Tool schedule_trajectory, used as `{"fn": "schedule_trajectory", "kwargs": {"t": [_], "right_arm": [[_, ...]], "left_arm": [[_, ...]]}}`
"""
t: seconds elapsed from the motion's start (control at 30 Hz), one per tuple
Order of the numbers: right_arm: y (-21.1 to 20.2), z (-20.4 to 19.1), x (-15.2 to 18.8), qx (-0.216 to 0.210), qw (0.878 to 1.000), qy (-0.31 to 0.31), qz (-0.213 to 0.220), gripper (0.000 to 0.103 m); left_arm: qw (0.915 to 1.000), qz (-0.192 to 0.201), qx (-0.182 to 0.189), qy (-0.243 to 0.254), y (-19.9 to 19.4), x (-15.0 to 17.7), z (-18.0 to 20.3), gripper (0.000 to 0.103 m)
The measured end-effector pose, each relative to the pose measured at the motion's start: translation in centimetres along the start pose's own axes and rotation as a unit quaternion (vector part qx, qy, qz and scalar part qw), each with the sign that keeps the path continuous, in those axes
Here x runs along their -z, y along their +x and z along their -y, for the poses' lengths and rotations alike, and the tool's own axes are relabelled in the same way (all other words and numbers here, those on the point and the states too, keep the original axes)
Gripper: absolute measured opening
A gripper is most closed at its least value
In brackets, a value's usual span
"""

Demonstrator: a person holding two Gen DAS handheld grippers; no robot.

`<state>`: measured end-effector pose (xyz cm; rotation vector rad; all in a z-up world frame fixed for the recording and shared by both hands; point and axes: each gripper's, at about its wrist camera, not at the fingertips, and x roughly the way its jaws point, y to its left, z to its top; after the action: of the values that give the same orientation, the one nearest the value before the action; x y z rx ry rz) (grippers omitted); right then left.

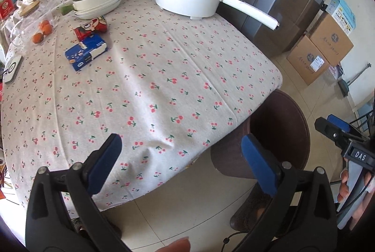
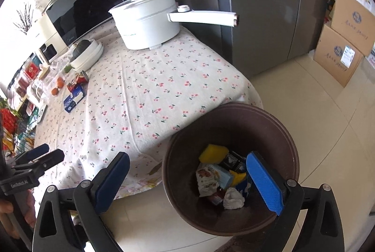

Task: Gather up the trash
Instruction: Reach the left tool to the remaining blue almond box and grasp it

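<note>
Both grippers are empty with fingers spread wide: the left gripper (image 1: 181,162) hangs over the cherry-print tablecloth (image 1: 152,78), and the right gripper (image 2: 187,179) hangs over a brown trash bin (image 2: 276,125). The bin stands on the floor off the table's 4 o'clock corner, holding wrappers, a yellow sponge (image 2: 213,153) and a crumpled tissue (image 2: 233,199).

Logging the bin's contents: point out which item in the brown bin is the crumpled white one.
The white tissue wad at the near edge of the pile in the brown bin; the sponge and wrappers around it are coloured.
</note>
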<state>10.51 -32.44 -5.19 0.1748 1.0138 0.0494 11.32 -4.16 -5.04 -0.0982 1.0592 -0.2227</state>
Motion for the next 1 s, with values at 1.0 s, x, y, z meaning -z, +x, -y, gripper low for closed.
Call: {"fn": "schedule_trajectory", "kwargs": {"t": [1.0], "right_arm": [[8.8, -18.4, -7.2, -0.055, 0.987, -0.143, -0.035, 0.102]], "left_arm": [[0.9889, 0.009, -0.106, -0.104, 5.5, -10.8, -17.3, 0.102]]}}
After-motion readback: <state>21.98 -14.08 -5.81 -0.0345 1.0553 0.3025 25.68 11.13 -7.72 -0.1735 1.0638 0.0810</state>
